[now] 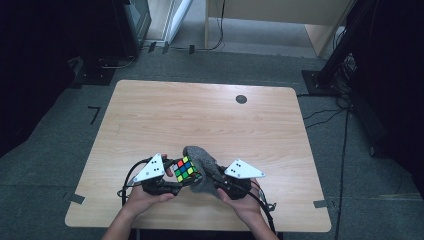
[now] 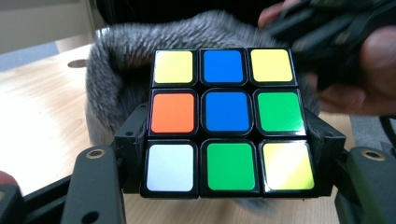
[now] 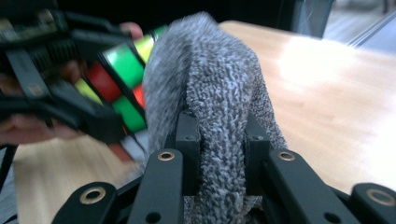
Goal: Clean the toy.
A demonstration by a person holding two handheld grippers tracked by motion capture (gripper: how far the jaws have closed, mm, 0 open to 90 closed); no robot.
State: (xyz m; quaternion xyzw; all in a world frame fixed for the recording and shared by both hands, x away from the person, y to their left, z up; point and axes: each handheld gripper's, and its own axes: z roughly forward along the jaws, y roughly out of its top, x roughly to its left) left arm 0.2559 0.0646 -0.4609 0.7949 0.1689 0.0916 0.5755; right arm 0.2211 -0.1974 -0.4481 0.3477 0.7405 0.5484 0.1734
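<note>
High view: cube (image 1: 187, 170) held above the near edge of the counter (image 1: 150, 115) in my left tongs (image 1: 170, 176); grey cloth (image 1: 202, 160) draped against its far side from my right tongs (image 1: 216, 180), apparently for wiping.
Left gripper view: left tongs clamped on the cube's two sides, leaving the faces free for the cloth.
Right gripper view: right tongs pinch a cloth fold, bunched into a pad touching the cube.

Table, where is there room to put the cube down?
The table is bare from the dark round spot across the far half, and down the left and right edges. It is crowded near the front middle, where the left hand-held gripper holds the cube against the grey cloth in the right hand-held gripper.
</note>
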